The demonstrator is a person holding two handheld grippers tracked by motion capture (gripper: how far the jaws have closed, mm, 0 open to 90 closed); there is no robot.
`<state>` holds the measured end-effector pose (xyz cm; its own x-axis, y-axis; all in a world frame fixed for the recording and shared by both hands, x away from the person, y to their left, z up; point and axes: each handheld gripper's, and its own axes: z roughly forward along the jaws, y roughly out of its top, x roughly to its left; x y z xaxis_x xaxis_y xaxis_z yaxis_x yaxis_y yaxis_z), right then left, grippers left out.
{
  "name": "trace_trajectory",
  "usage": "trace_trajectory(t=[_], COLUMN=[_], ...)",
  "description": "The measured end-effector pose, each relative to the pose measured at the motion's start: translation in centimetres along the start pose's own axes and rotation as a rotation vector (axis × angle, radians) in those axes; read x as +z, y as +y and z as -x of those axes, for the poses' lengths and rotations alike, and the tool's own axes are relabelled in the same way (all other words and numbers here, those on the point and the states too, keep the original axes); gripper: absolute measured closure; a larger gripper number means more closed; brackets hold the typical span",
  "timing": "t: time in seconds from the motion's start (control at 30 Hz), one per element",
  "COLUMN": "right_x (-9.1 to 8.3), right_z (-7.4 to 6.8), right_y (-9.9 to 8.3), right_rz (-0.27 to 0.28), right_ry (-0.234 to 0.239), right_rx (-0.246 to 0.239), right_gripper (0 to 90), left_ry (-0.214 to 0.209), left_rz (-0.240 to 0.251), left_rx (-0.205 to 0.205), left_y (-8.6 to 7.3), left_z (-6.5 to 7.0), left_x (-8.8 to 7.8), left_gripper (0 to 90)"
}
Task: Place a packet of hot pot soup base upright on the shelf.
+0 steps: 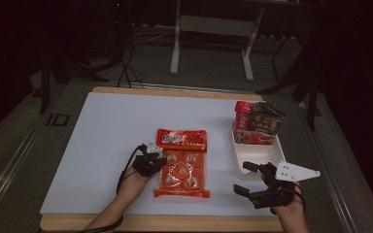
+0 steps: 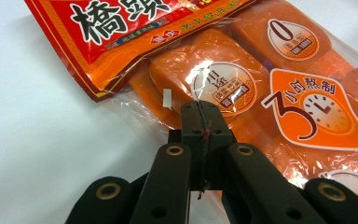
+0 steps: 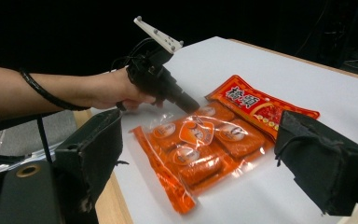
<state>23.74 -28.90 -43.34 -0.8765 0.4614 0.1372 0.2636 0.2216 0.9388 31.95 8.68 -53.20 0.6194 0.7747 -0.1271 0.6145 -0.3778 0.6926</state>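
Left hand-held gripper [image 1: 154, 160]: jaws clenched together, tip at left edge of pouch, over clear film; whether film pinched, cannot tell. Pouch [image 1: 182, 162]: orange-red, flat on surface, centre, red header strip at far end. Tray [image 1: 252, 154]: white, right of pouch, apart from it; red and dark packets [image 1: 257, 121] piled at its far end. Right hand-held gripper [image 1: 253, 178]: released, jaws wide, nothing between, near tray's near end. Surface [image 1: 107, 141]: white sheet on wooden top. Room: dark, grey floor, frame legs [image 1: 176, 48] beyond.
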Motion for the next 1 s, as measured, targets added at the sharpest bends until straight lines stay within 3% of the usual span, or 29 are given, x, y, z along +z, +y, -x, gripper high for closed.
trace_trajectory(t=[0.17, 0.33, 0.53, 0.7, 0.83, 0.9, 0.93, 0.97, 1.0], right_x=[0.0, -0.1, 0.1, -0.2, -0.3, -0.3, -0.3, -0.3, -0.3], right_z=[0.1, -0.2, -0.3, -0.2, -0.1, -0.1, -0.2, -0.3, -0.3], right_y=[-0.1, 0.1, 0.0, -0.1, -0.2, -0.2, -0.2, -0.2, -0.1], right_rz=[0.028, 0.037, 0.013, 0.018, 0.015, 0.014, 0.013, 0.013, 0.009], right_ry=[0.026, 0.023, -0.008, -0.044, -0.078, -0.08, -0.082, -0.099, -0.101], right_rx=[0.028, 0.006, -0.022, -0.042, -0.052, -0.055, -0.06, -0.08, -0.078], right_gripper=[15.0, 14.2, 14.6, 14.5, 14.0, 14.0, 14.0, 13.7, 13.6], left_ry=[-0.022, -0.03, -0.047, -0.044, -0.039, -0.041, -0.041, -0.071, -0.071], left_rz=[-0.002, -0.009, -0.002, 0.039, 0.085, 0.085, 0.085, 0.122, 0.122], left_rx=[0.007, 0.03, 0.013, 0.024, 0.009, 0.0, 0.0, -0.045, -0.045], left_y=[0.4, 0.8, 0.7, 0.7, 1.2, 1.3, 1.3, 1.6, 1.6], left_z=[0.9, 1.7, 1.5, 1.3, 1.0, 0.9, 0.9, 0.3, 0.3], left_x=[0.6, 1.0, 0.9, 0.3, -0.4, -0.5, -0.5, -0.9, -0.9], left_gripper=[90.0, 90.0, 90.0, 87.8, 76.4, 61.0, 61.0, 54.4, 50.3])
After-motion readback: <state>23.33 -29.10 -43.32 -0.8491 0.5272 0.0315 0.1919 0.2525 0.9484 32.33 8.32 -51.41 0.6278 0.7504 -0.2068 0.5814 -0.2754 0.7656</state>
